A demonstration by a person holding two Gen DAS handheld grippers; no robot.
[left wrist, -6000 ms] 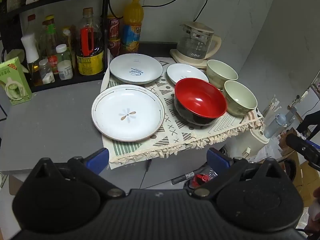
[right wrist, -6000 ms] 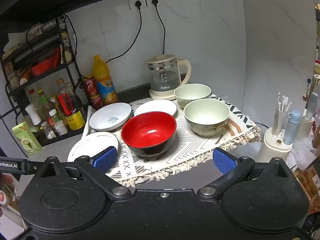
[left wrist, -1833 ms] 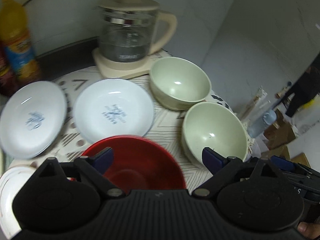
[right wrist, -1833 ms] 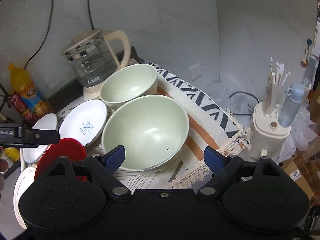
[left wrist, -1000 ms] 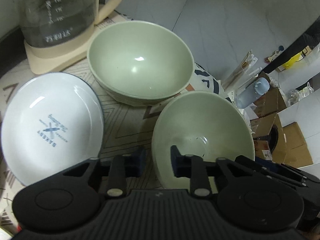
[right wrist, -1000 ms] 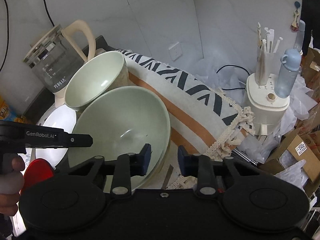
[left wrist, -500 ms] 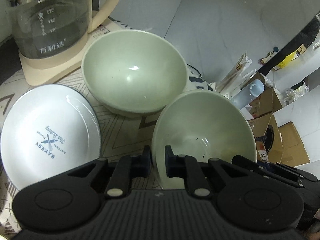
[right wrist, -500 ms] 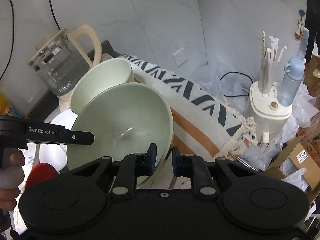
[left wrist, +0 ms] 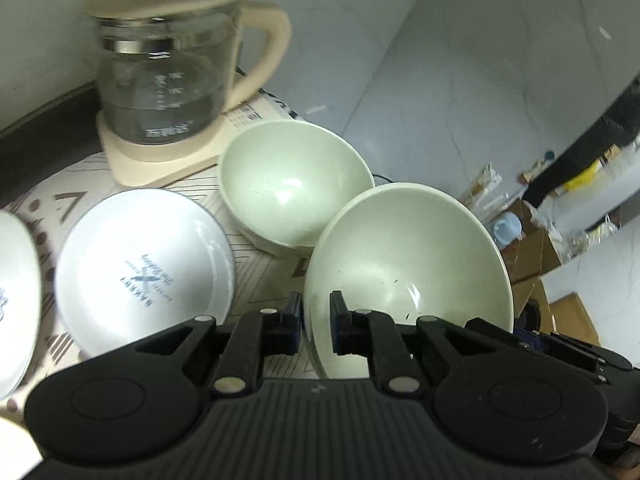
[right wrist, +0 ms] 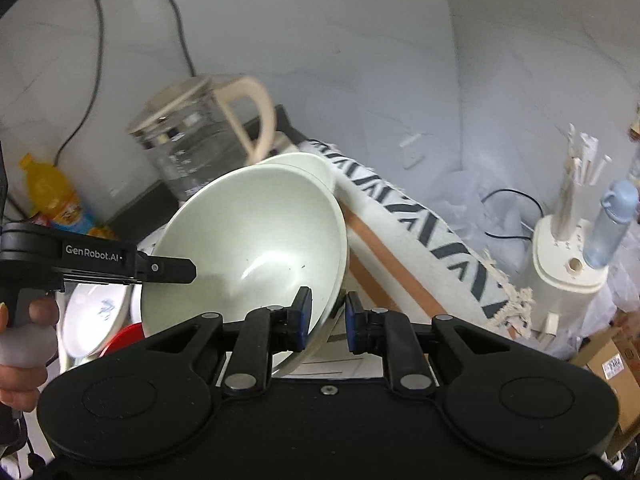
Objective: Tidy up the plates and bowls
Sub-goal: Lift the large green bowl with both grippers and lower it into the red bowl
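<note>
Both the left hand-held gripper (left wrist: pixel 315 322) and right hand-held gripper (right wrist: pixel 325 318) pinch opposite rims of the tilted pale-green ceramic bowl (right wrist: pixel 256 248), seemingly lifted off the worktop.

Both bowls, the tilted one (left wrist: pixel 408 256) and the one behind it (left wrist: pixel 294 184), were pale green. The small plate (left wrist: pixel 140 272) was white with blue lettering (blurred). The cloth (right wrist: pixel 424 232) bore black-and-white zigzags and an orange stripe.
</note>
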